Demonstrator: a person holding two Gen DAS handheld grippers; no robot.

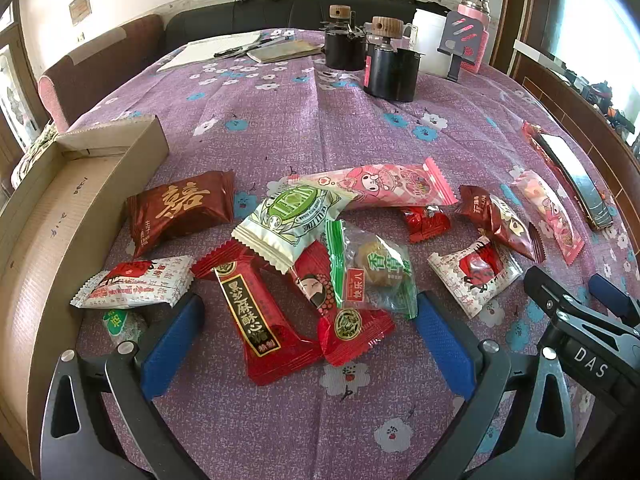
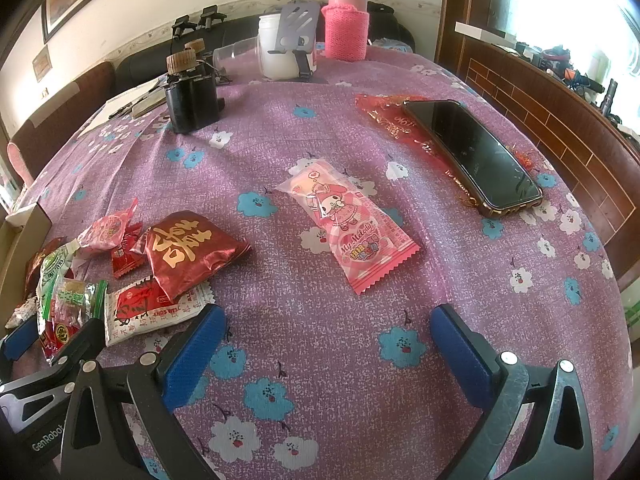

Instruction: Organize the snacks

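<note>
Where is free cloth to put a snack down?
Bare tablecloth lies between the black jars and the pink wrapper, and between that wrapper and the phone. The snack pile beside the cardboard box is crowded.

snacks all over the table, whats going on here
A person holding a claw in each hand is sorting packaged snacks on a purple floral tablecloth. Nothing is picked up yet. The left claw is open over the pile, its fingers on either side of a red black-sesame candy packet. The right claw is open too, facing a pink My Melody packet lying alone. The cardboard box to the left looks empty where visible. A phone rests on a red wrapper.
</note>
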